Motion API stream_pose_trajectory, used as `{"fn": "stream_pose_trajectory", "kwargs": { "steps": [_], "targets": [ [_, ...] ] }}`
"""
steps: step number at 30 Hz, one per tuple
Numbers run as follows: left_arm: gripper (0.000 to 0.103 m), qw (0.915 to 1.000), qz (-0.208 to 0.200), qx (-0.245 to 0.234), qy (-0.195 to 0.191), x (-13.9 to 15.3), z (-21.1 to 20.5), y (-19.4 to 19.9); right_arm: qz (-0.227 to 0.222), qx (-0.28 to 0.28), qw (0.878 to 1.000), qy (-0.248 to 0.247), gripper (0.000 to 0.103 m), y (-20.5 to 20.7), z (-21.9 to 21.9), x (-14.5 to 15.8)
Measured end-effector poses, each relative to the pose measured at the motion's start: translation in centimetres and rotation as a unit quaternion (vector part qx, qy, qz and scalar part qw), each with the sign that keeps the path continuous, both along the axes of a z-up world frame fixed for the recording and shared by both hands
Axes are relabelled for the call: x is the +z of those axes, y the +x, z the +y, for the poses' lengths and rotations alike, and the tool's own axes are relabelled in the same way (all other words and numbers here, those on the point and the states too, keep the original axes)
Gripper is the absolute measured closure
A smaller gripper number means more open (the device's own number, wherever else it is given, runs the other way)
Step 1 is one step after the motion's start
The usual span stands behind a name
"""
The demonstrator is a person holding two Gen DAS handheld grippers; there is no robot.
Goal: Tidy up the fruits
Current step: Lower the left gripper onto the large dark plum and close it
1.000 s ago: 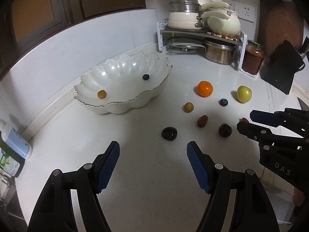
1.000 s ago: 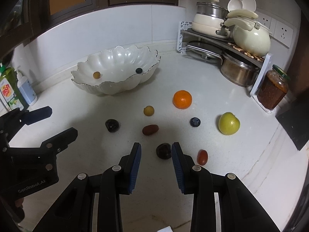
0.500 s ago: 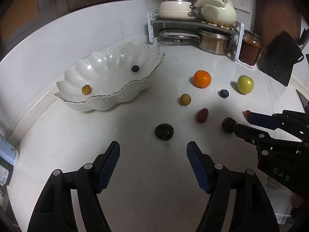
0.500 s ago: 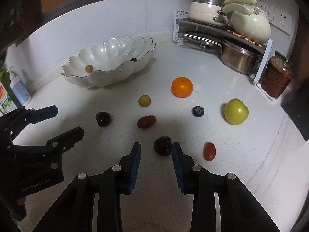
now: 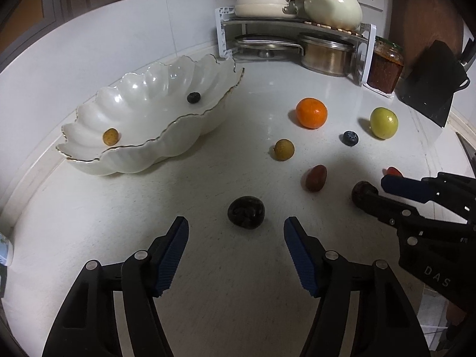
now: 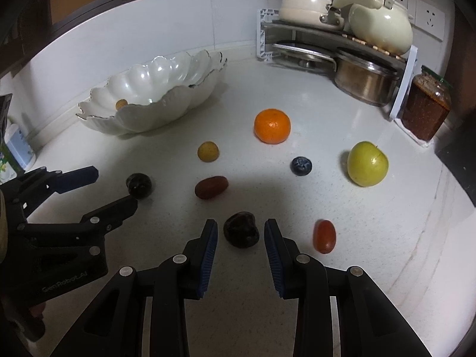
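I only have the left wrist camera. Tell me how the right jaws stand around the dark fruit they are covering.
Observer: The right gripper is open. The dark fruit lies between its jaw tips with a gap on each side.
Operator: Now report what is half hidden behind those jaws.
Observer: A small oval red fruit, lying alone on the counter just right of the jaws, outside them.

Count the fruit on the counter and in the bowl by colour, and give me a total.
Orange: 1, the mandarin
Green: 1, the apple
Yellow-brown: 2, one on the counter, one in the white bowl
Blue: 2, one on the counter, one in the bowl
Dark, near black: 2
Brown-red: 1
Red: 1
Total: 10
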State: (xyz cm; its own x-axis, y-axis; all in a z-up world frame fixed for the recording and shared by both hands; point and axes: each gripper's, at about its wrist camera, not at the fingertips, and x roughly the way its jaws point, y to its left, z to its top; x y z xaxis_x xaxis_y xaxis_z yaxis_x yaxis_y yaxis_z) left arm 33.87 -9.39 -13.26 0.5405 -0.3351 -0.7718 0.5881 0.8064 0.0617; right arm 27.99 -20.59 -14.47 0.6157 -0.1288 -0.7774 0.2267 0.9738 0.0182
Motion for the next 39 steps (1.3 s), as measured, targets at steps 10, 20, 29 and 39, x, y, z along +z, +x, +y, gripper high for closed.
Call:
{"fn": "stream_pose_trajectory", "kwargs": {
  "steps": [10,20,29,39],
  "targets": [
    [0.043,0.9999,0.011,-0.004,-0.006,-1.0,-1.0,1.0,0.005,0.003,1.0,0.008,0.069,0.5,-0.4,-0.8],
    [0.062,0.9995,0.029,0.001,-0.011,-1.6,-1.7,1.8,0.006,0.008,1.0,0.024,0.069,0.9,-0.6,-1.3],
    [0.073,0.9996,0.027,0.006,-0.006,-1.8,-1.8,1.7,0.001,0.007,0.999,0.037,0.075,0.9,-1.0,-1.5],
    [0.074,0.9994,0.027,0.012,-0.017,-0.4,-1.3,0.8,-0.017,0.019,0.999,0.032,0.075,0.3,-0.6,-0.1]
  ]
}}
